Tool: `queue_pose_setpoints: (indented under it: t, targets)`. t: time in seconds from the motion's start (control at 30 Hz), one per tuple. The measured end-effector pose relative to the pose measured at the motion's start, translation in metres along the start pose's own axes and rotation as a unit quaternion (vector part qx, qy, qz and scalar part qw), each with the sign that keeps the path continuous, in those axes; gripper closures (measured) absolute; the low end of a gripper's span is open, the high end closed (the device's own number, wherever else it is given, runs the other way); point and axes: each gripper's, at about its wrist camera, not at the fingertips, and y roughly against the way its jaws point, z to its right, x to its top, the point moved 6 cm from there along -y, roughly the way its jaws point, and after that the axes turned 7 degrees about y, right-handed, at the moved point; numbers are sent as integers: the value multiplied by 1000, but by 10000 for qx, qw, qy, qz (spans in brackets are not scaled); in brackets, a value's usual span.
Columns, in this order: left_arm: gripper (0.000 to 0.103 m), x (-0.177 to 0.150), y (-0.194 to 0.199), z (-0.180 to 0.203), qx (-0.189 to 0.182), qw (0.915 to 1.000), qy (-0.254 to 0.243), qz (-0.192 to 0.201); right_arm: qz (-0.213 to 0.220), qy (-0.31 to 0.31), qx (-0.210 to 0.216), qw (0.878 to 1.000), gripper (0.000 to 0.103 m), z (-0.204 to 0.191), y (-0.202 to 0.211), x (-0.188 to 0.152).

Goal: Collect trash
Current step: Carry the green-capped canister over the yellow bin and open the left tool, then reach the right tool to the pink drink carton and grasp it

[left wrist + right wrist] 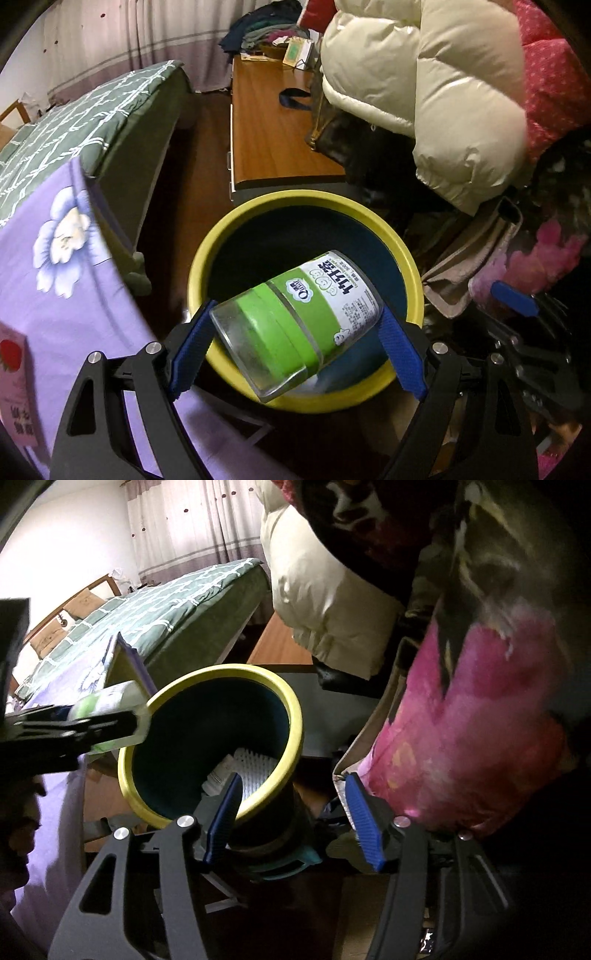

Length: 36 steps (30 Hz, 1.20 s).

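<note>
My left gripper (295, 341) is shut on a clear plastic jar (299, 317) with a green-and-white label, held on its side just over the near rim of a yellow-rimmed dark bin (402, 254). In the right wrist view the same jar (110, 712) and the left gripper show at the left, at the bin's yellow rim (291, 709). White trash (255, 771) lies at the bin's bottom. My right gripper (291, 816) is open and empty, its fingers on either side of the bin's near rim and lower body.
A purple floral cloth (70, 280) covers a surface on the left. A green-quilted bed (92, 122) lies behind it. A wooden cabinet top (269, 125) stands beyond the bin. A cream puffer jacket (424, 92) and pink fabrics (461, 720) hang close on the right.
</note>
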Motion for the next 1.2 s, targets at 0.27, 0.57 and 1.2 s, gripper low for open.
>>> queue_pose_setpoints:
  t: [0.27, 0.57, 1.2]
  targets:
    - [7, 10, 9, -3, 142, 9994, 73, 309, 30, 109, 15, 9999, 46, -4, 7, -1]
    - [5, -26, 130, -54, 242, 9897, 436, 1343, 103, 321, 168, 9993, 44, -30, 16, 3]
    - [5, -177, 314, -224, 1682, 9333, 1932, 2518, 203, 1156, 589, 9913, 43, -140, 36, 17]
